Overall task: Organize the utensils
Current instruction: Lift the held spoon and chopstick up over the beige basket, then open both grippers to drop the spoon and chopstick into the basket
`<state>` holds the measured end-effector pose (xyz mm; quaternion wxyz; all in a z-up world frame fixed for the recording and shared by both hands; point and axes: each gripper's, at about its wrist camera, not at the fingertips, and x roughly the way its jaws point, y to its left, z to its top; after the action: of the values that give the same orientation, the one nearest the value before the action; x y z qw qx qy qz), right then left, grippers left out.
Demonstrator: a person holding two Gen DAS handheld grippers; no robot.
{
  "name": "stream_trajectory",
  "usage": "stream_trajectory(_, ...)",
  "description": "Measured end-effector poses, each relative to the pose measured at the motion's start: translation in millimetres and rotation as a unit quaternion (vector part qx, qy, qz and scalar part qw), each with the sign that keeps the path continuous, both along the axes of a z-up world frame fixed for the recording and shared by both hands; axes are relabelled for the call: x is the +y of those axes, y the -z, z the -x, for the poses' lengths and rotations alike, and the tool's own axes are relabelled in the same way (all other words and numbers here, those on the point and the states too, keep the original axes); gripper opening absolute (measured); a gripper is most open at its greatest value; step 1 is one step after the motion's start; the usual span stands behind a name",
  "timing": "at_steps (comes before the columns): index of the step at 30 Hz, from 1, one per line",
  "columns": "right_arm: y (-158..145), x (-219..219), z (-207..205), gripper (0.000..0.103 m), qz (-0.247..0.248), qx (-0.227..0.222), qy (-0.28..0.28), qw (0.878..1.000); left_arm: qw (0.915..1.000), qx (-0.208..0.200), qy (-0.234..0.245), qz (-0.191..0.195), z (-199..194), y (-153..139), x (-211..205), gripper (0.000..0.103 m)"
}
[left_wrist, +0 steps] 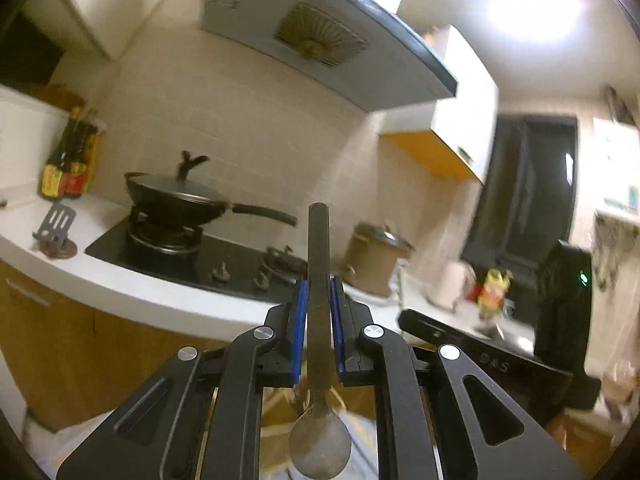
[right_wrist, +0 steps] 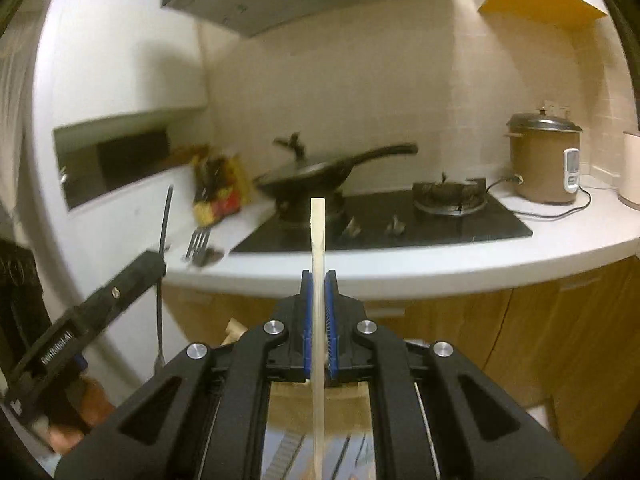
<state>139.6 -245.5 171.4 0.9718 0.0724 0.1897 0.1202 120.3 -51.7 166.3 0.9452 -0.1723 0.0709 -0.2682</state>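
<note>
The left gripper (left_wrist: 319, 300) is closed on a metal spoon (left_wrist: 319, 360). Its dark handle sticks out in front and its bowl hangs back under the camera. The right gripper (right_wrist: 319, 300) is closed on a pale wooden stick (right_wrist: 318, 320), maybe a chopstick or a thin wooden spoon. Both things are held up in the air, in front of the tabletop (right_wrist: 440, 264) with the stove (right_wrist: 400, 224).

What could go wrong? The spoon is pinched only at its thin handle, and the stick is thin and smooth too. I think a quick swing could make either one slip or turn in the pads. The two grippers are near each other, so they could bump. The long ends could also knock the pan (right_wrist: 320, 172) if they go too far forward.

What is hard to see? The bottom end of the stick is cut off, so I cannot tell what it is. Where the things should go is not in view. Much of the kitchen is blurry.
</note>
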Motion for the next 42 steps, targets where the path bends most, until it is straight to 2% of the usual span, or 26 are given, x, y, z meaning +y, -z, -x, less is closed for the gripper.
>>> stream_trajectory(4, -2, -5, -30, 0.004, -0.007, -0.029, 0.019, 0.999, 0.9995, 0.017, -0.005, 0.028, -38, 8, -2, 0.010)
stream_trajectory(7, 0, -7, -40, 0.004, -0.015, -0.067, 0.004, 0.998, 0.9990, 0.022, -0.016, 0.034, -57, 19, -5, 0.010)
stream_trajectory(11, 13, 4, -53, 0.004, 0.029, -0.100, 0.019, 0.994, 0.9986, 0.023, -0.030, 0.036, -69, 35, -8, 0.010)
stream_trajectory(18, 42, 4, -68, 0.004, 0.033, -0.093, 0.014, 0.995, 0.9967, 0.035, -0.069, 0.024, -86, 62, -15, 0.010)
stream_trajectory(22, 49, 9, -66, 0.004, 0.050, -0.101, 0.015, 0.994, 0.9955, 0.044, -0.080, 0.024, -93, 72, -13, 0.010)
stream_trajectory(30, 60, 15, -57, 0.005, 0.060, -0.109, 0.016, 0.992, 0.9952, 0.035, -0.091, 0.007, -85, 83, -15, 0.010)
stream_trajectory(35, 61, 14, -42, 0.006, 0.066, -0.091, 0.006, 0.994, 0.9964, 0.044, -0.073, 0.010, -73, 81, -3, 0.023)
stream_trajectory(36, 62, 13, -39, 0.008, 0.066, -0.087, 0.004, 0.994, 0.9967, 0.043, -0.068, 0.009, -70, 79, 0, 0.026)
stream_trajectory(38, 63, 10, -34, 0.018, 0.062, -0.075, 0.000, 0.995, 0.9973, 0.041, -0.060, 0.007, -60, 74, 4, 0.028)
stream_trajectory(39, 63, 8, -30, 0.028, 0.057, -0.068, -0.003, 0.996, 0.9975, 0.041, -0.058, 0.005, -56, 72, 6, 0.028)
stream_trajectory(40, 63, 6, -26, 0.033, 0.053, -0.063, -0.003, 0.997, 0.9977, 0.039, -0.055, 0.005, -49, 68, 9, 0.029)
stream_trajectory(42, 63, 1, -14, 0.035, 0.045, -0.054, -0.003, 0.998, 0.9981, 0.038, -0.049, 0.005, -39, 64, 14, 0.033)
